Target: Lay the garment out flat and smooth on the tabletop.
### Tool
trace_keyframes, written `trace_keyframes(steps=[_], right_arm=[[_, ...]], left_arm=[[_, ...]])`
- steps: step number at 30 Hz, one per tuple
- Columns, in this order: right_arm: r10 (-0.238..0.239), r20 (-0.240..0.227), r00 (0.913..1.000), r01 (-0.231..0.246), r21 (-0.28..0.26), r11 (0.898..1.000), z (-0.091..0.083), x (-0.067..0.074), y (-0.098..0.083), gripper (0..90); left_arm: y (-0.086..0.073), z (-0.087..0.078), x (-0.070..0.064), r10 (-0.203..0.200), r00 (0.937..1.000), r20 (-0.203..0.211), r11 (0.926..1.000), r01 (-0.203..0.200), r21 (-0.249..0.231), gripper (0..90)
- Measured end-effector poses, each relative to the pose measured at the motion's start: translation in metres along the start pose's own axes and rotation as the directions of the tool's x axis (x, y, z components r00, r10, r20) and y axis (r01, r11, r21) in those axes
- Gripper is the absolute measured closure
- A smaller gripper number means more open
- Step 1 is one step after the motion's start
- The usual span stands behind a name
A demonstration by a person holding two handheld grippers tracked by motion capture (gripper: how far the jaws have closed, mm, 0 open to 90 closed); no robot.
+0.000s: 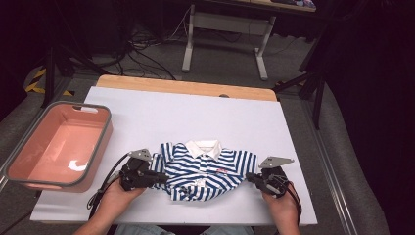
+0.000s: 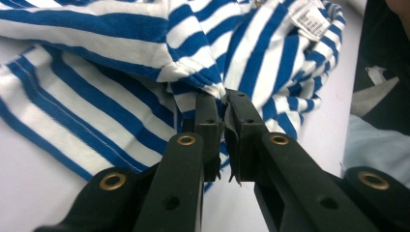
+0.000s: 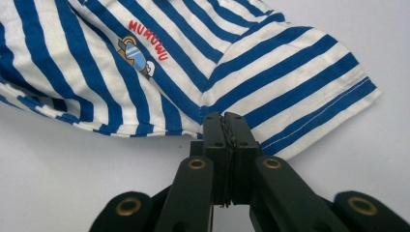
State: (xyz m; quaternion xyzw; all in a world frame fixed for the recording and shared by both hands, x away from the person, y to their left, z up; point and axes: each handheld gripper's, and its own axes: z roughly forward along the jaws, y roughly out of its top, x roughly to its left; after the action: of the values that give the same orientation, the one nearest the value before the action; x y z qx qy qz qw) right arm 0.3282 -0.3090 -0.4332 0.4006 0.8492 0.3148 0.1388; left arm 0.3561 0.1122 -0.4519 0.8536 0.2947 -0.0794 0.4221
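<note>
A small blue-and-white striped polo shirt (image 1: 205, 169) with a white collar lies on the white table top, near its front edge. My left gripper (image 1: 161, 177) is shut on the shirt's left side; in the left gripper view the jaws pinch a bunched fold of striped cloth (image 2: 212, 87). My right gripper (image 1: 250, 178) is shut on the shirt's right side, and in the right gripper view its jaws clamp the hem below the sleeve (image 3: 300, 92). A small red-lettered logo (image 3: 145, 50) shows on the chest. A white care label (image 2: 312, 19) sticks out of the crumpled lower part.
A pink rectangular tub with a grey rim (image 1: 46, 181) stands at the table's left edge. The white sheet (image 1: 195, 115) stretches behind the shirt, with a wooden strip (image 1: 186, 87) at the far edge. Desk legs and cables stand on the floor beyond.
</note>
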Motion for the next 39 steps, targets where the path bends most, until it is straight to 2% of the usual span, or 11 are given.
trace_keyframes(steps=[4, 7, 10, 13, 16, 19, 23, 25, 28, 31, 39], right_arm=[[0.002, -0.020, 0.9998, -0.002, -0.011, 1.000, -0.001, -0.002, -0.001, 87.2], [0.006, -0.017, 0.9998, -0.007, -0.029, 1.000, -0.004, -0.002, 0.001, 76.1], [0.013, -0.020, 0.9997, -0.014, -0.063, 0.998, -0.007, -0.004, 0.005, 62.1], [0.016, -0.035, 0.9993, -0.020, -0.092, 0.996, -0.009, -0.005, 0.009, 58.5], [0.011, -0.047, 0.9989, -0.016, -0.104, 0.994, -0.008, -0.003, 0.012, 57.5], [0.000, -0.052, 0.9986, -0.006, -0.106, 0.994, -0.007, -0.002, 0.013, 57.4], [-0.002, -0.055, 0.9985, -0.004, -0.114, 0.993, -0.007, -0.002, 0.014, 57.4], [0.004, -0.056, 0.9984, -0.011, -0.119, 0.993, -0.007, -0.003, 0.013, 57.4], [0.014, -0.063, 0.9979, -0.022, -0.124, 0.992, -0.007, -0.005, 0.012, 57.5], [0.021, -0.071, 0.9972, -0.030, -0.122, 0.992, -0.007, -0.007, 0.011, 58.1], [0.027, -0.074, 0.9969, -0.033, -0.080, 0.996, 0.007, -0.009, 0.008, 59.4]], left_arm=[[0.003, -0.007, -0.001, 0.017, 0.9997, 0.016, 0.9996, -0.017, -0.021, 74.2], [0.008, -0.019, 0.000, 0.012, 0.9998, 0.018, 0.9969, -0.011, -0.078, 65.9], [0.016, -0.031, 0.001, 0.019, 0.9998, -0.009, 0.9913, -0.020, -0.130, 60.1], [0.028, -0.037, 0.000, 0.035, 0.9981, -0.050, 0.9854, -0.043, -0.165, 55.5], [0.043, -0.034, -0.002, 0.066, 0.9949, -0.076, 0.9830, -0.078, -0.166, 50.2], [0.057, -0.023, -0.001, 0.086, 0.9938, -0.070, 0.9852, -0.096, -0.142, 48.6], [0.068, -0.001, 0.005, 0.103, 0.9910, -0.086, 0.9919, -0.109, -0.066, 50.1], [0.070, 0.010, 0.009, 0.105, 0.9876, -0.116, 0.9942, -0.107, -0.008, 52.8], [0.069, 0.016, 0.015, 0.108, 0.9812, -0.160, 0.9937, -0.103, 0.044, 69.4], [0.065, 0.009, 0.015, 0.107, 0.9796, -0.170, 0.9942, -0.105, 0.022, 83.7], [0.047, -0.016, 0.015, 0.075, 0.9774, -0.198, 0.9951, -0.086, -0.048, 85.5]])
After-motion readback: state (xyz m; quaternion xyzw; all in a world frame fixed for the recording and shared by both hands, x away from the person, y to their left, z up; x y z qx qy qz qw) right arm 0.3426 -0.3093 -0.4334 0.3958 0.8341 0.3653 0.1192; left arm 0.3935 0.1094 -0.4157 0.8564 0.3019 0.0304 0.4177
